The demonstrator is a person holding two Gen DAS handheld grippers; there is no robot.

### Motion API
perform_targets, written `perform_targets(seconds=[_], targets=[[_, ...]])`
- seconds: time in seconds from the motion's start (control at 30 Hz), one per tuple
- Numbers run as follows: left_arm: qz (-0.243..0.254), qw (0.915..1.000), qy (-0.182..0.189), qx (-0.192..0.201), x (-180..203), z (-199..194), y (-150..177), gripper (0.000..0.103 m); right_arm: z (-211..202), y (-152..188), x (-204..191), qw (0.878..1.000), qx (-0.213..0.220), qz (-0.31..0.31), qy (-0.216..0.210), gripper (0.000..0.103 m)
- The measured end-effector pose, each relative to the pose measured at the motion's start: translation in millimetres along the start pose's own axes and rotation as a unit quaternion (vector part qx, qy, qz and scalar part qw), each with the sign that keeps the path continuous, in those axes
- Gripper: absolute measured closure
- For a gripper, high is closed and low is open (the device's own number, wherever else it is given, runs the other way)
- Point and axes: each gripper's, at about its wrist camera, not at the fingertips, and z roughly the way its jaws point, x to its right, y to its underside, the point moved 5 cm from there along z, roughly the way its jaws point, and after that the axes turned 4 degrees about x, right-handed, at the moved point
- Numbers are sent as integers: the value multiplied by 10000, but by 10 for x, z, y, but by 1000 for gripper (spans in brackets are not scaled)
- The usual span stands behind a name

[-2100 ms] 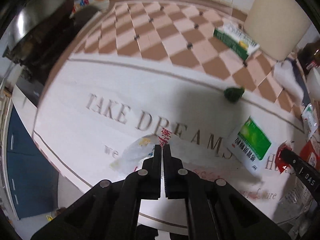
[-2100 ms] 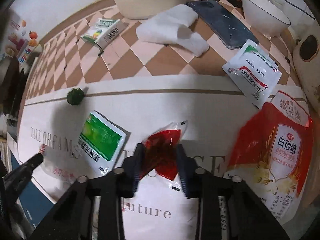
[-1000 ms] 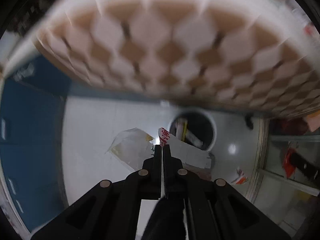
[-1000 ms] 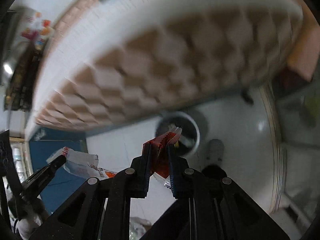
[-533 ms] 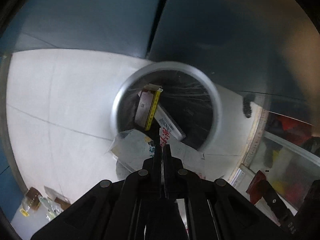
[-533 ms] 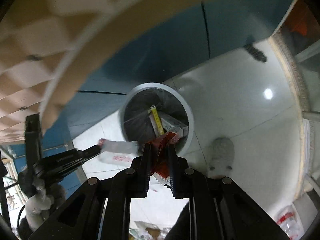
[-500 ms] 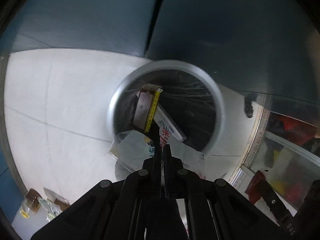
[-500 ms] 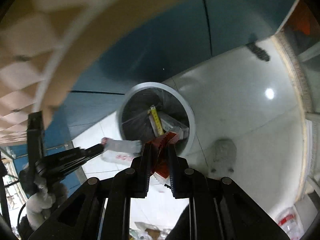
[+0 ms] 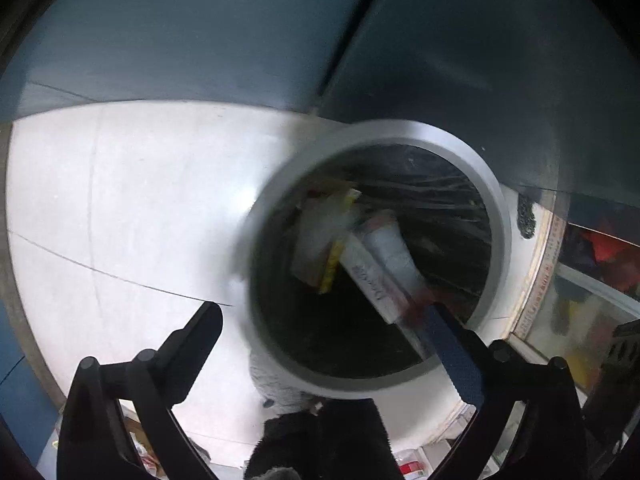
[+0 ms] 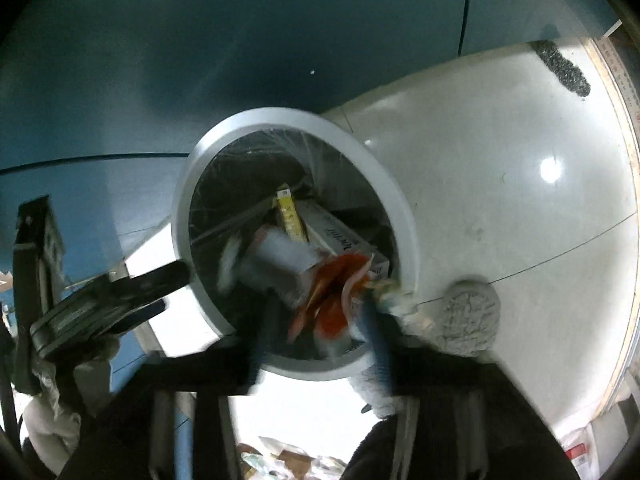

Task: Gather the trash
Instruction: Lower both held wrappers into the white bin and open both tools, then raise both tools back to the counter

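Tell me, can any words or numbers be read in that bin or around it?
Nothing reads for certain.
White box in the bin: dark lettering, too blurred to read.
Yellow strip beside it: small marks, too small to read.
Floor edge strip: tiny print, too small to read.

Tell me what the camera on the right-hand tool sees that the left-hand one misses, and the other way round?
Only the right wrist view shows the red sachet between the right tool's opening jaws, above the bin, plus a grey slipper and the left tool from the side.

Only the left wrist view shows the left tool head-on, jaws opening with nothing between them.

Both show the grey-rimmed bin, the white box and yellow-edged packet inside, the pale floor and blue cabinet.
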Motion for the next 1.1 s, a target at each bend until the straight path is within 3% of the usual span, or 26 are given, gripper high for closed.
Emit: perform_targets(seconds=[0.1, 0.17, 0.27, 0.37, 0.7, 0.9, 1.1], targets=[[22, 9994, -269, 210, -105, -142, 50, 0, -91, -27, -69, 9997, 139, -162, 128, 33], [96, 9978, -525, 386, -151, -254, 96, 0, -143, -29, -125, 9987, 257, -284, 329, 15], [179, 9949, -770, 622, -181, -419, 179, 0, -225, -12, -163, 9947, 404, -519, 794, 2], [277, 9918, -991, 762, -189, -575, 290, 0, -351, 45, -218, 9893, 524, -743, 1138, 1], [360, 9915, -969, 791, 9, -1122, 685, 0, -1007, 312, -392, 9779, 722, -1162, 1582, 1], [442, 9912, -844, 915, 184, -1756, 968, 0, -1721, 571, -552, 9742, 813, -1321, 1640, 1], [624, 9881, -738, 1197, 365, -2718, 1324, 0, -2712, 862, -860, 9730, 978, -1406, 1545, 1]])
